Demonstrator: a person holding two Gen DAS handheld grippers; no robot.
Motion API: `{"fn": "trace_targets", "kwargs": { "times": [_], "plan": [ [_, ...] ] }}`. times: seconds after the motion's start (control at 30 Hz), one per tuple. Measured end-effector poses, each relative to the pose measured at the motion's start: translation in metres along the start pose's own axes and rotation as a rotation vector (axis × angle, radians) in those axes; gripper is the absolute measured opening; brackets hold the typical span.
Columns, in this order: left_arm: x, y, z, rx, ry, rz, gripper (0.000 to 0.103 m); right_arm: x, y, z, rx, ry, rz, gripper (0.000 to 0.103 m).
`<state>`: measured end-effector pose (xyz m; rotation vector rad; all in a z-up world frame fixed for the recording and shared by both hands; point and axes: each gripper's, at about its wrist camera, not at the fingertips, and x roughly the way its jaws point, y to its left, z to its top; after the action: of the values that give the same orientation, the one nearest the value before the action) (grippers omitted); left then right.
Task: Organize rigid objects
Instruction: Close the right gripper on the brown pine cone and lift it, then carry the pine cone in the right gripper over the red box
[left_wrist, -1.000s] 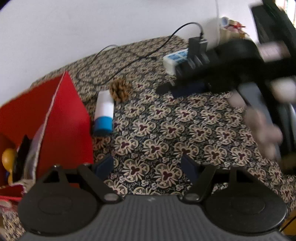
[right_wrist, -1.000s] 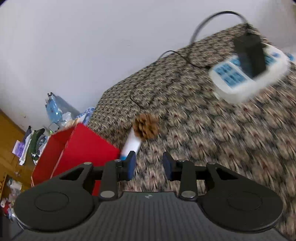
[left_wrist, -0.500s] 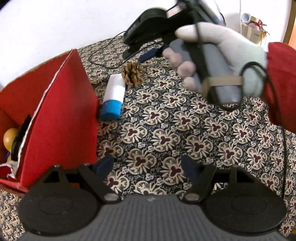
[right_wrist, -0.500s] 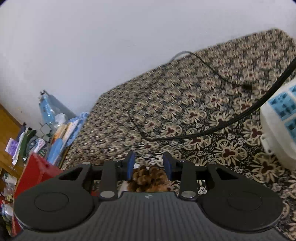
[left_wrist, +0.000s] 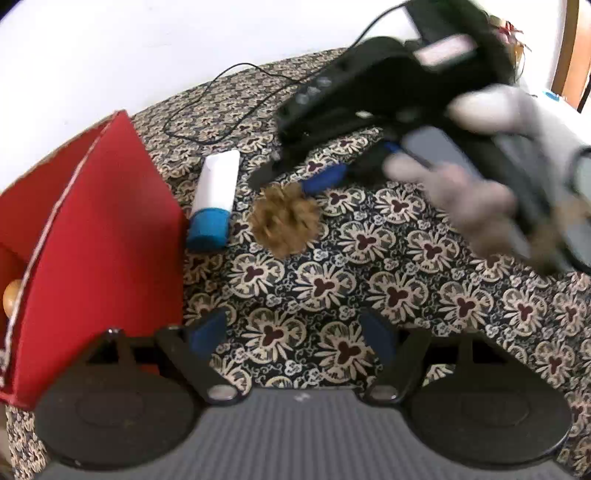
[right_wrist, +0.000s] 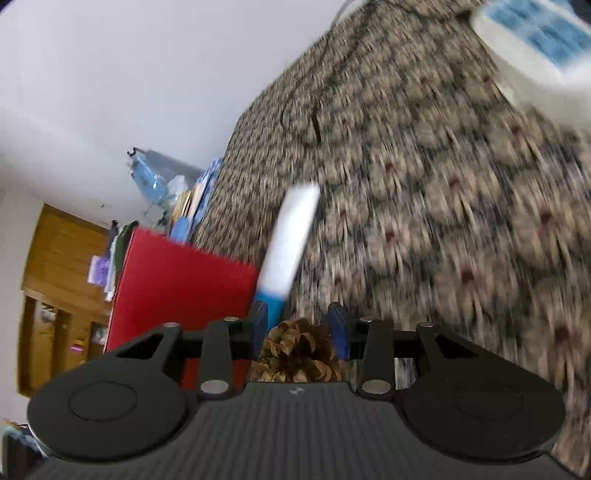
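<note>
The right gripper (right_wrist: 300, 334) was pinching the pine cone (right_wrist: 297, 356) between its blue pads, lifted clear of the patterned cloth (left_wrist: 369, 266), prob. to carry it to the red box (left_wrist: 96, 236) on the left. The left gripper (left_wrist: 291, 334) hung spread w/ nothing in it, low over the cloth beside the box, likely waiting its turn. One white tube w/ blue cap (left_wrist: 216, 201) lay just beside the box wall, not yet put away. Count: one cone, one tube, one box, two grippers. A yellow ball (left_wrist: 11, 293) showed inside the box.
</note>
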<state>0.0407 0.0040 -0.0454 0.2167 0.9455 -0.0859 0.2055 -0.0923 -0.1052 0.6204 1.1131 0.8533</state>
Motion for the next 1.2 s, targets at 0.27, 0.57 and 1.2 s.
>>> {"fn": "trace_targets", "kwargs": {
  "times": [0.27, 0.57, 1.2],
  "plan": [
    [0.002, -0.015, 0.0, 0.05, -0.015, -0.049, 0.065, -0.033, -0.016, -0.051, 0.139, 0.005, 0.055, 0.02],
    [0.002, -0.014, 0.003, 0.011, -0.015, -0.079, 0.047, -0.049, -0.011, -0.064, 0.135, -0.049, 0.034, 0.022],
    [-0.056, -0.002, -0.021, 0.104, -0.164, -0.139, 0.047, -0.075, 0.036, -0.11, 0.154, -0.198, 0.071, 0.023]
  ]
}}
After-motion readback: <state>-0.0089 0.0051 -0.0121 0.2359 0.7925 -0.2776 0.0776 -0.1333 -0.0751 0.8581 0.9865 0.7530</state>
